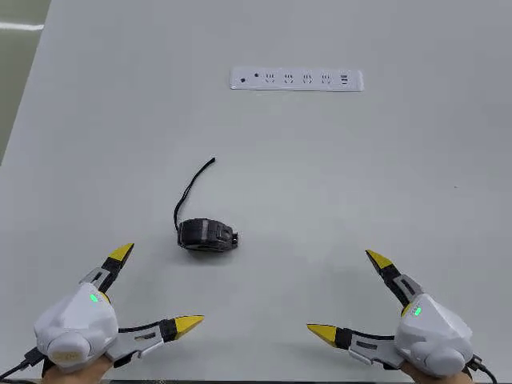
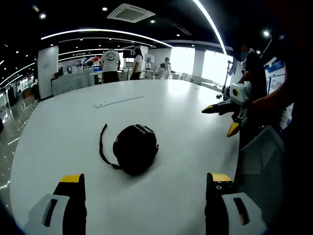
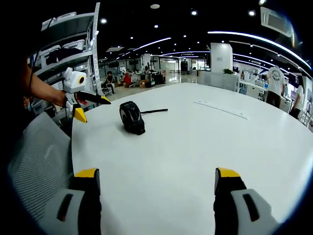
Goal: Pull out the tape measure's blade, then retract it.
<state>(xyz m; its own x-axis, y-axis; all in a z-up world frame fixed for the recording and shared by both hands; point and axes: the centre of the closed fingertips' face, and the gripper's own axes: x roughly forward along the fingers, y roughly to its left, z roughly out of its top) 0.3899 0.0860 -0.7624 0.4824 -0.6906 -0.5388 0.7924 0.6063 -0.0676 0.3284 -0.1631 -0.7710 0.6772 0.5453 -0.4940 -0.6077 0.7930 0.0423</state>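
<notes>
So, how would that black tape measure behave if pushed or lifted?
The tape measure looks compact and rigid, so probably dense for its size. On the smooth white table, a push would likely slide it rather than roll it. Its thin strap lies in a loose curve, so it is probably floppy.

**Tape measure point(image 3: 132, 116) lies free on table point(image 3: 195, 147)**

The right gripper point(image 3: 157, 178) has its yellow-tipped jaws wide apart above the white table. Ahead lies the black tape measure, strap trailing. The left gripper point(image 3: 95, 110) hovers near it, jaws spread.
</notes>
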